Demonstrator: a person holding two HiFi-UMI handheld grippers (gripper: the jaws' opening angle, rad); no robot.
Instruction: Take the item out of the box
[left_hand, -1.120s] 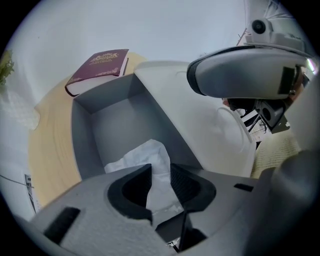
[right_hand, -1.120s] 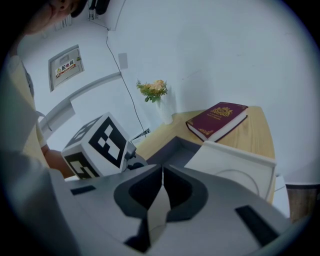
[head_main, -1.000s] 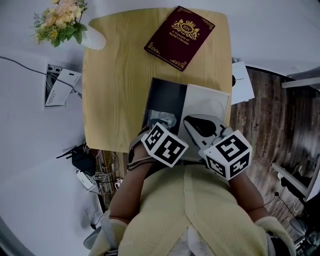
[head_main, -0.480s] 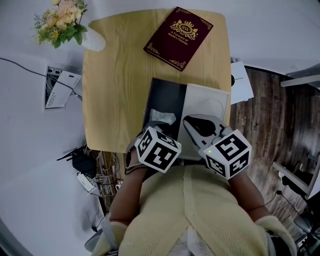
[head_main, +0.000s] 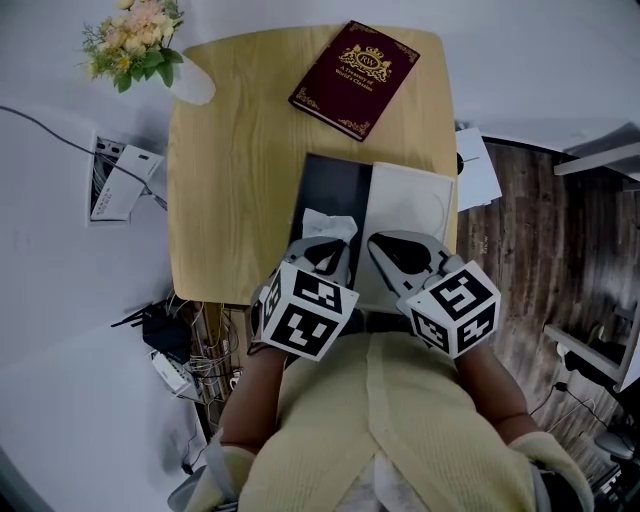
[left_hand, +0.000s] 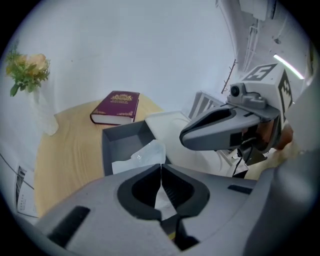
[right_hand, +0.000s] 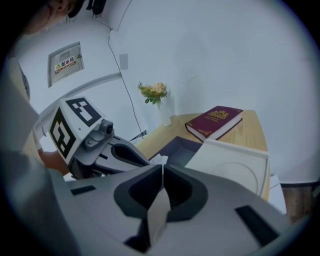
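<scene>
A person stands over a light wooden counter (head_main: 230, 150), holding tongs in each hand. A shallow dark grey box (head_main: 325, 185) lies open near the front edge, its flat white lid (head_main: 410, 205) folded out to the right. The right tongs (right_hand: 162, 172) are pinched shut on the lid's near edge, apparently to keep it open. The left tongs (left_hand: 161, 170) are closed on a crumpled, whitish plastic-wrapped packet (left_hand: 142, 155) inside the box, seemingly ready to lift it out. A burgundy hardback book (head_main: 355, 75) lies beyond.
</scene>
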